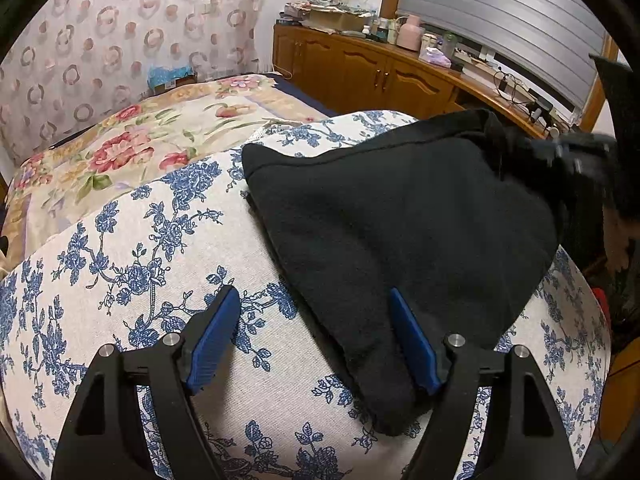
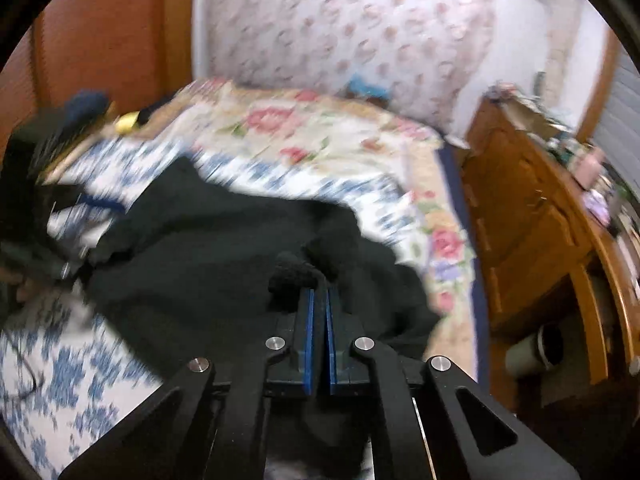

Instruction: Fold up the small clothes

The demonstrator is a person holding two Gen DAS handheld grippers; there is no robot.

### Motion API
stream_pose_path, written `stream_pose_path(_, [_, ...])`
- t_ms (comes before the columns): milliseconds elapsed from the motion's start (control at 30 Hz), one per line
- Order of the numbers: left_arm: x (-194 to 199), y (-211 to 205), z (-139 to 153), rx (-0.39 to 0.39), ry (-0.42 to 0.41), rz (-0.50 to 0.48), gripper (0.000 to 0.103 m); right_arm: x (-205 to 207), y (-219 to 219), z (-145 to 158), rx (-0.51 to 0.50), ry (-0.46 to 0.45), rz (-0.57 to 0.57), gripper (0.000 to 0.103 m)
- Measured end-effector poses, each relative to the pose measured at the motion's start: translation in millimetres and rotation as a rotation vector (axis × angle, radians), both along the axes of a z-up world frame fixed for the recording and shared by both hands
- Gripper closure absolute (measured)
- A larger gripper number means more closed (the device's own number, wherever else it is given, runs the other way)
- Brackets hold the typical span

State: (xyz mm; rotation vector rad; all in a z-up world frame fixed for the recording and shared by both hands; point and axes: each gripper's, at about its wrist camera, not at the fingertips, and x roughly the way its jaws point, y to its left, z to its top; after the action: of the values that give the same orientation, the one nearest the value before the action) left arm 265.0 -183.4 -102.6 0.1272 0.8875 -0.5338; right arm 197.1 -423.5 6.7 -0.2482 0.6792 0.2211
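Observation:
A small black fleece garment [image 1: 404, 240] lies on a blue-and-white floral cloth [image 1: 140, 248]. My left gripper [image 1: 314, 300] is open just above the cloth, its jaws astride the garment's near corner without holding it. In the blurred right wrist view, my right gripper [image 2: 319, 292] is shut on a bunched edge of the black garment [image 2: 224, 248] and lifts it. The right gripper also shows in the left wrist view [image 1: 576, 152] at the garment's far right corner.
A bed with a pink-flowered quilt [image 1: 132, 148] lies behind the cloth. A wooden cabinet [image 1: 360, 68] with clutter on top runs along the right wall. A patterned curtain [image 1: 120, 32] hangs at the back. Dark items [image 2: 68, 120] lie at the cloth's far left in the right wrist view.

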Motion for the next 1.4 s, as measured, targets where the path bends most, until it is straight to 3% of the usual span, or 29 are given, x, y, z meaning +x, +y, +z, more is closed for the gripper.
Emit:
stream_pose_path(100, [0.0, 0.1, -0.2, 0.000, 0.000, 0.000, 0.025, 7.9, -30.2, 10.0, 0.030, -0.057, -0.133, 0.098])
stream_pose_path(167, [0.1, -0.1, -0.2, -0.002, 0.002, 0.000, 0.025, 14.5, -46.8, 12.3, 0.065, -0.046, -0.188, 0.098])
stream_pose_path(267, [0.9, -0.5, 1.3, -0.004, 0.013, 0.006, 0.025, 13.2, -54.2, 14.0, 0.066, -0.049, -0.226, 0.081])
stream_pose_path(333, [4.6, 1.1, 5.6, -0.020, 0.034, 0.016, 0.025, 7.8, -54.6, 13.4, 0.092, -0.052, -0.226, 0.057])
stream_pose_path(467, [7.2, 4.4, 18.3, -0.026, 0.007, 0.036, 0.025, 3.1, -45.4, 3.0, 0.154, -0.032, -0.213, 0.040])
stream_pose_path(633, [19.8, 5.3, 25.6, -0.065, 0.023, 0.036, 0.030, 7.2, -59.5, -5.6, 0.250, 0.030, -0.171, 0.038])
stream_pose_path(700, [28.9, 3.6, 22.5, -0.083, 0.056, 0.025, 0.037, 8.5, -63.2, -11.0, 0.268, 0.048, -0.155, 0.038])
stream_pose_path(933, [54.7, -8.4, 10.7, -0.068, 0.111, 0.031, 0.038, 25.8, -68.2, -31.7, 0.267, 0.142, -0.154, 0.037])
stream_pose_path(1033, [61.9, -10.1, 6.3, -0.061, 0.124, 0.028, 0.038, 33.8, -72.5, -27.2, 0.296, 0.148, -0.135, 0.037])
stream_pose_path(1233, [70.2, -10.2, 5.2, -0.112, 0.140, 0.022, 0.040, 42.7, -69.9, -29.4, 0.320, 0.172, -0.077, 0.037])
stream_pose_path(1333, [71.6, -10.5, 5.3, -0.121, 0.140, 0.024, 0.047, 47.3, -67.1, -32.2, 0.310, 0.174, -0.052, 0.042])
stream_pose_path(1400, [72.6, -9.4, 5.0, -0.129, 0.143, 0.024, 0.062, 47.6, -63.6, -33.6, 0.303, 0.174, -0.032, 0.049])
